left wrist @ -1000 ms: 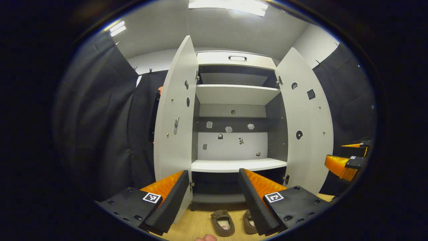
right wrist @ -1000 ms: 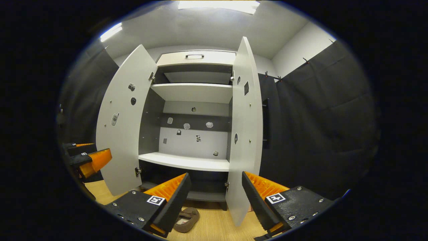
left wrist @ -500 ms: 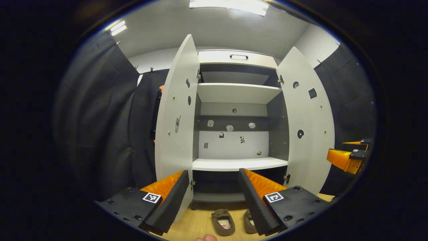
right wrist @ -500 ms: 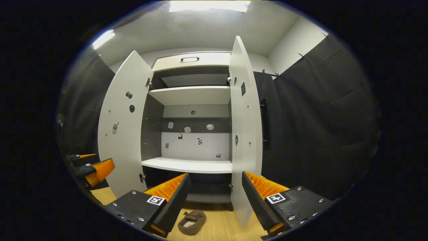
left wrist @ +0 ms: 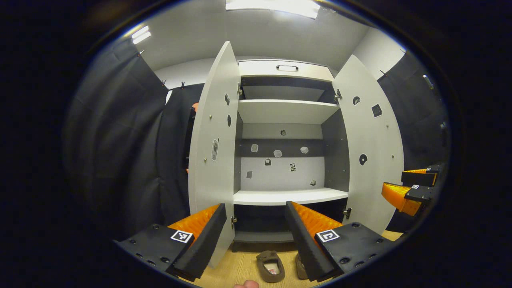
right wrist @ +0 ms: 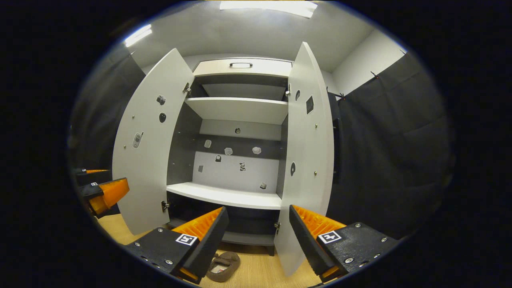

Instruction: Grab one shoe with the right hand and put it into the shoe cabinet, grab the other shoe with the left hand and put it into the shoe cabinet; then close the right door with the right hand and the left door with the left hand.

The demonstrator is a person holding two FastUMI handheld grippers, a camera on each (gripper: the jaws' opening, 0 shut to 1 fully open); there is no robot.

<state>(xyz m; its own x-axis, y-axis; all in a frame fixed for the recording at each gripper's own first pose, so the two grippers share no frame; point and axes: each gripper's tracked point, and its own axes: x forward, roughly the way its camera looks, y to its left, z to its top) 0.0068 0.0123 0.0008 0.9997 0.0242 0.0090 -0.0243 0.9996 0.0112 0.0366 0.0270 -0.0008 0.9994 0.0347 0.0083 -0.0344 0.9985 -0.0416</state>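
task barely begun. both shoes (left wrist: 271, 267) lie on the floor (left wrist: 240, 268) just before the open cabinet (left wrist: 286, 196), shelves bare. left tongs (left wrist: 256, 236) and right tongs (right wrist: 258, 236) spread, holding nothing. left door (left wrist: 214, 160) and right door (left wrist: 370, 160) wide open; everything left.

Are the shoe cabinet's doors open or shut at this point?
Open. Both the left door and the right door swing outward, exposing bare shelves inside.

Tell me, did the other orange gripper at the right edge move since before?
Yes. In the left gripper view, the right gripper sits a bit lower beside the fixed white open cabinet door than half a second ago.
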